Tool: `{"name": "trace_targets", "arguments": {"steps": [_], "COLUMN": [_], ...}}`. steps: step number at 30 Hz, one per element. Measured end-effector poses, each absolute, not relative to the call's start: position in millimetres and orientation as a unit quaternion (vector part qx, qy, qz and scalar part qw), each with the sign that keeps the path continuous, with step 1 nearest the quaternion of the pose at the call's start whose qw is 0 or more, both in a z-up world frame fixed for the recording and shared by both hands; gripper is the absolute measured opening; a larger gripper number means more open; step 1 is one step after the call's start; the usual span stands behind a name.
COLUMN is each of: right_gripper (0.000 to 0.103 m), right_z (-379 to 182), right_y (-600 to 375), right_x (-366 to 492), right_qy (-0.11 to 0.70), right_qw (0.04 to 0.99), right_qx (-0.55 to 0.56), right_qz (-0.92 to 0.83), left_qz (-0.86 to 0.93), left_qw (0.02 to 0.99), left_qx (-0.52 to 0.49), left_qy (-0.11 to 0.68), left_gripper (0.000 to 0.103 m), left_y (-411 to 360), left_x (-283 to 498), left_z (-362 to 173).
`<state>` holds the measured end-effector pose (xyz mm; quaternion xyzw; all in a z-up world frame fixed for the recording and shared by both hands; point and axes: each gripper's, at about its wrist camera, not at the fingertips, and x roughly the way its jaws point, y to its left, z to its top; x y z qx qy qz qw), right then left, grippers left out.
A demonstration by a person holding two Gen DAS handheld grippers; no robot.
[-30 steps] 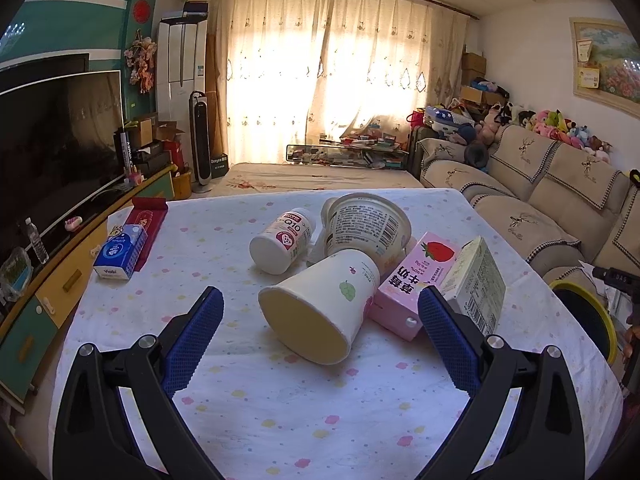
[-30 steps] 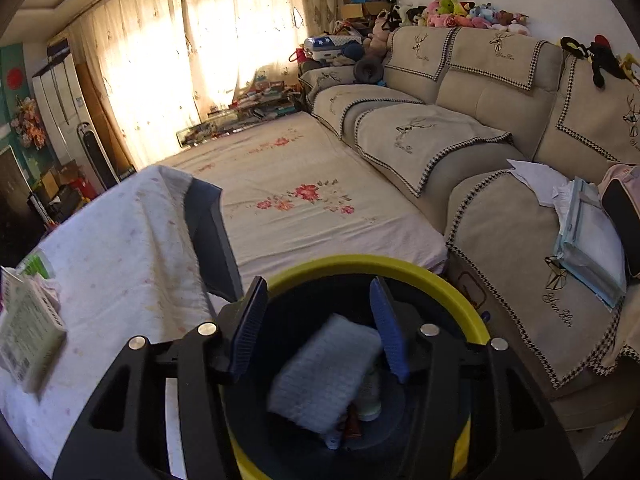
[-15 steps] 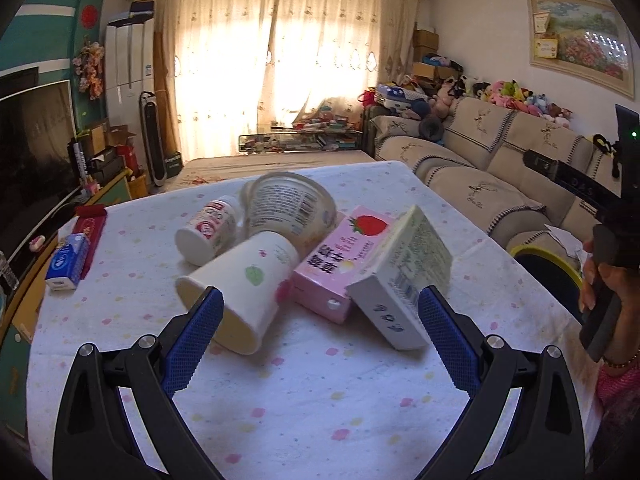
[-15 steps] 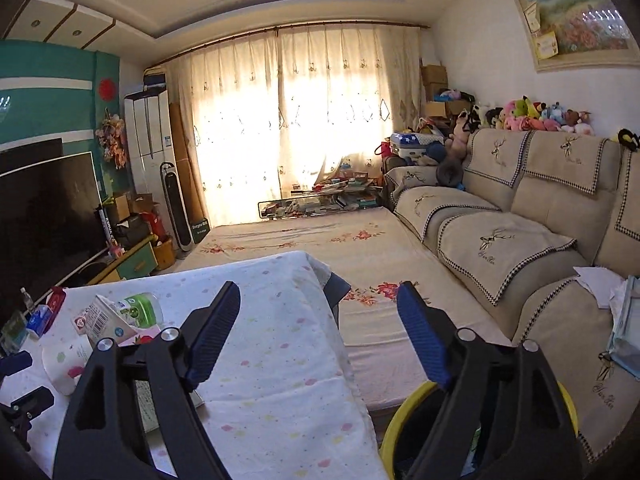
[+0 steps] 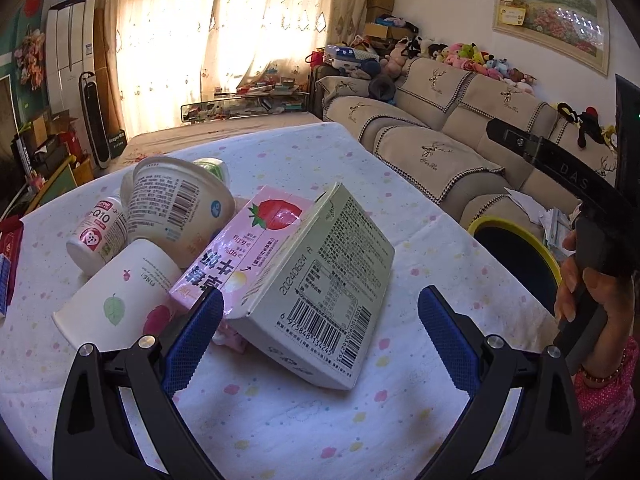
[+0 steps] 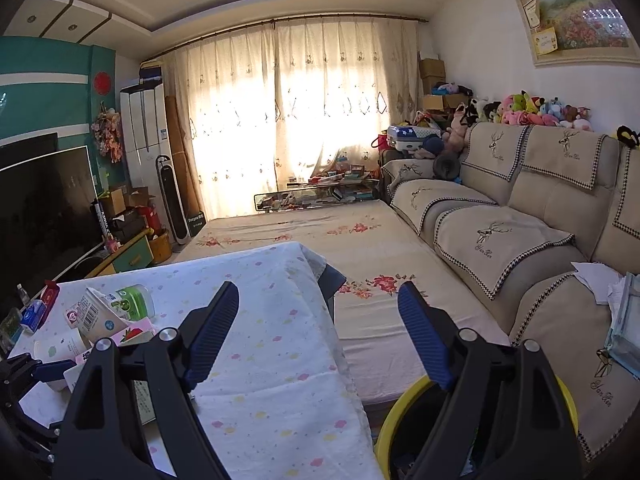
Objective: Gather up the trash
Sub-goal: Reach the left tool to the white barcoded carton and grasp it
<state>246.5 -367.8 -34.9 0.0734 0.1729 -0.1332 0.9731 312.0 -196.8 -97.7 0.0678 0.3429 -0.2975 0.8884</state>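
Left gripper (image 5: pixel 320 330) gapes wide before the pale carton (image 5: pixel 320 288); the right gripper (image 6: pixel 318 334), jaws just opened, holds nothing; bin (image 6: pixel 404 408) at five o'clock mostly hidden.

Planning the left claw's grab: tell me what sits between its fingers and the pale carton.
Nothing. In the left wrist view the left claw is open, and the carton lies just ahead with only tablecloth between.
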Motion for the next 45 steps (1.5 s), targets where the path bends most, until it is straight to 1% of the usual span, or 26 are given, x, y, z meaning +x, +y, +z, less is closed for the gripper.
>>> {"name": "trace_targets", "arguments": {"steps": [5,7,11,15,18,22,24,31,41,44,45], "right_gripper": [0.078,0.079,0.079,0.08,0.081,0.081,0.081,0.081,0.082,0.082,0.082], "right_z": [-35.1,-34.9,-36.0,-33.0,-31.3,-34.4,-34.8,-34.9,-35.0,-36.1,-36.1], "right_y": [-372.3,-376.2,-385.2,-392.1,-399.2,-405.2,-403.8,-399.6,-400.2,-401.1,-401.9], "right_x": [242.9,240.6,239.0,231.2,225.3,227.1,228.3,229.6,231.9,231.9,231.3], "right_qy": [0.168,0.165,0.166,0.146,0.133,0.146,0.149,0.15,0.155,0.157,0.156], "right_qw": [0.972,0.971,0.968,0.968,0.966,0.963,0.963,0.964,0.963,0.962,0.962], "right_qx": [0.086,0.094,0.114,0.128,0.142,0.155,0.152,0.147,0.151,0.153,0.154], "right_qz": [-0.14,-0.145,-0.149,-0.16,-0.17,-0.168,-0.166,-0.164,-0.162,-0.161,-0.16], "left_qz": [-0.311,-0.321,-0.368,-0.386,-0.376,-0.351,-0.342,-0.281,-0.213,-0.211,-0.213], "left_qw": [0.891,0.888,0.865,0.854,0.852,0.838,0.831,0.846,0.853,0.85,0.85], "left_qx": [0.104,0.119,0.121,0.133,0.117,0.039,0.022,0.085,0.13,0.13,0.131], "left_qy": [0.315,0.308,0.317,0.322,0.345,0.416,0.438,0.444,0.459,0.465,0.464], "left_gripper": [0.096,0.096,0.096,0.096,0.096,0.096,0.096,0.097,0.097,0.086,0.079], "left_y": [-217.2,-228.3,-241.7,-252.2,-252.0,-234.8,-231.5,-256.0,-278.3,-279.6,-279.2], "left_x": [298.7,291.8,279.3,270.5,278.0,307.0,312.1,306.3,333.2,338.7,338.2], "left_z": [-90.8,-88.5,-89.5,-92.4,-94.4,-105.4,-112.6,-123.9,-133.8,-135.5,-133.9]}}
